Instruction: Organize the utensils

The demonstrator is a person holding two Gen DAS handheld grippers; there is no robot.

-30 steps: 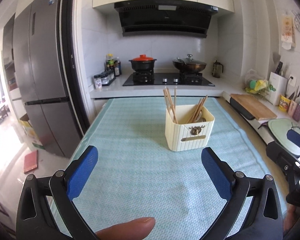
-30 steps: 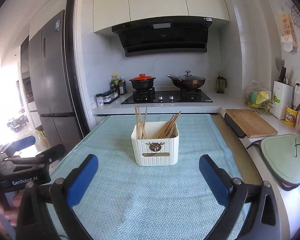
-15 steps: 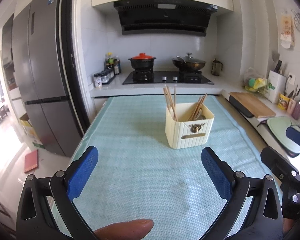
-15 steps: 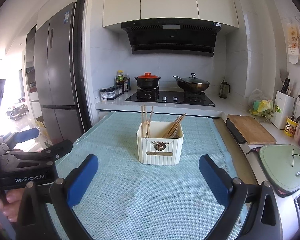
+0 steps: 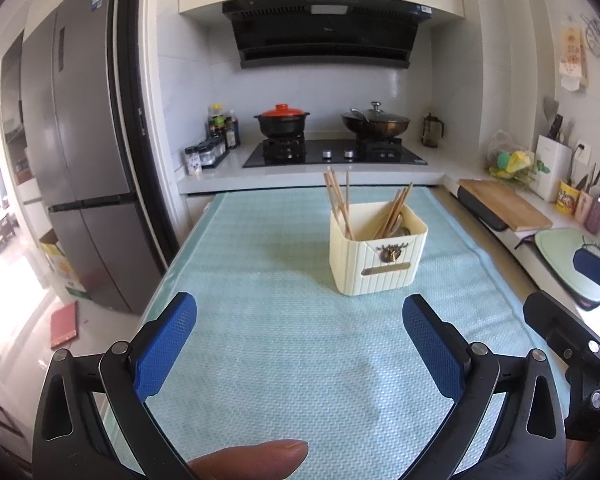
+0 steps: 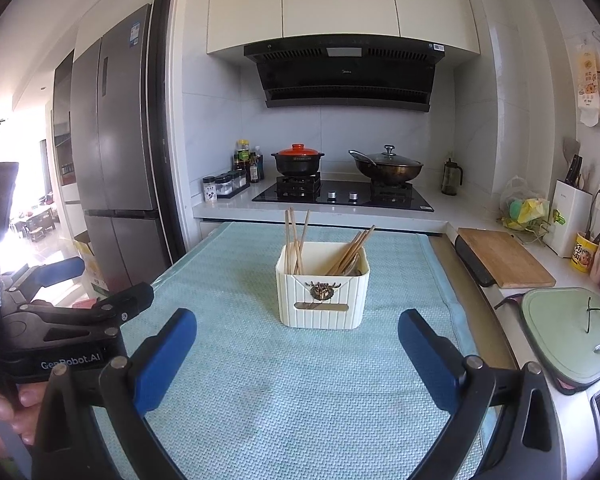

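Observation:
A cream ribbed utensil box (image 5: 376,256) stands on a light green mat (image 5: 300,344); it also shows in the right wrist view (image 6: 322,288). Wooden chopsticks (image 5: 338,204) stand in its left part, more chopsticks (image 5: 396,212) and a metal utensil lean in its right part. My left gripper (image 5: 300,336) is open and empty, well short of the box. My right gripper (image 6: 298,344) is open and empty, facing the box from the front. Each gripper shows at the edge of the other's view.
A stove (image 6: 342,196) with a red-lidded pot (image 6: 298,158) and a wok (image 6: 388,166) stands behind the mat. A cutting board (image 6: 504,258) and a green tray (image 6: 568,332) lie on the right counter. A fridge (image 5: 84,168) stands on the left.
Both grippers have lifted and tilted up slightly, so the box sits lower in the right wrist view. Both stay open and empty.

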